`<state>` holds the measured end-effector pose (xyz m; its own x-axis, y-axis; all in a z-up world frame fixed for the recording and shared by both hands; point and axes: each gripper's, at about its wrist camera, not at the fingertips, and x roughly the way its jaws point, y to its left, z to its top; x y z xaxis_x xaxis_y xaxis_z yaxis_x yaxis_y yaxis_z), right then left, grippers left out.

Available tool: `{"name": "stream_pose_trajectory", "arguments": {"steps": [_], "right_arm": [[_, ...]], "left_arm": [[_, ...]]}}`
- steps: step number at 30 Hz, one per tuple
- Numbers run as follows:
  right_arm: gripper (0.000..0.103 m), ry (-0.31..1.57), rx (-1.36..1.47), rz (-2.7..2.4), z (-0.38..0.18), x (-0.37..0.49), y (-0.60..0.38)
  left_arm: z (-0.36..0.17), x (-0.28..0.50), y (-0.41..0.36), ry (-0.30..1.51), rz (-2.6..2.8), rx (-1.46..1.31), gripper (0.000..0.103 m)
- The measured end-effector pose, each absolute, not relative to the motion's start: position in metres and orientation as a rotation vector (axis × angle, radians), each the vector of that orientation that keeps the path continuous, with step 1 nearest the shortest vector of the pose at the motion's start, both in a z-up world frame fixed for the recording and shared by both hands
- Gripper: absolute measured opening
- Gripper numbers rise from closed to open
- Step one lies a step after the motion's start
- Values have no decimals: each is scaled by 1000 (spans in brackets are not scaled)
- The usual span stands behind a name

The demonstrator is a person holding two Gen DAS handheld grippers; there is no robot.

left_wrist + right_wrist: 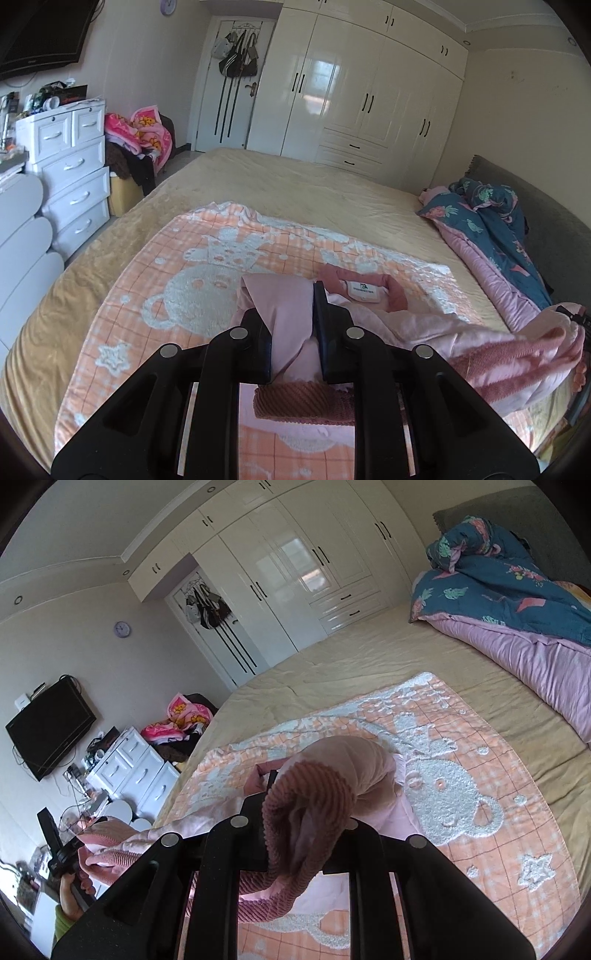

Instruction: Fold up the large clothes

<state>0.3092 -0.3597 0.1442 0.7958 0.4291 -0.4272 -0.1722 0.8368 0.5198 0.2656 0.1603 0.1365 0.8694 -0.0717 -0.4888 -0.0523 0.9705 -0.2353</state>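
- A pink sweatshirt (436,332), pale on the body with darker ribbed trim, is held up off the bed (295,177) between the two tools, above an orange-and-white bear blanket (192,266) spread over the tan cover.
- The left gripper (293,332) has its fingers closed on a bunch of the pale pink cloth, with a ribbed band hanging just under them. The collar and its white label (365,290) sit just beyond, facing up.
- The right gripper (306,834) is clamped on a thick wad of ribbed hem or cuff; the cloth bulges over the fingers and hides their tips, but the pinch looks firm.
- From the right wrist view, the left tool shows far off to the side, the garment slung between the two like a slack hammock.
- By the look of it, this is soft, fleecy stuff, light enough to lift easily but floppy: it will sag and bunch wherever it is not held, and it will not keep a crease by itself.
- The ribbed bands look like the best holds, being thicker and less slippery than the smooth body; shoulder seams or hem corners would let it hang flat.
- A blue floral quilt (509,576) lies well apart by the headboard.
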Motion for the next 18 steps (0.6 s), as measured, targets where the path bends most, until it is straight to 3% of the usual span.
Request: {"name": "stream_pose_trajectory", "arguments": {"steps": [18], "right_arm": [[17,705,545,270,107,387,-369]], "left_arm": [[116,329,149,547,48,-173,12]]}}
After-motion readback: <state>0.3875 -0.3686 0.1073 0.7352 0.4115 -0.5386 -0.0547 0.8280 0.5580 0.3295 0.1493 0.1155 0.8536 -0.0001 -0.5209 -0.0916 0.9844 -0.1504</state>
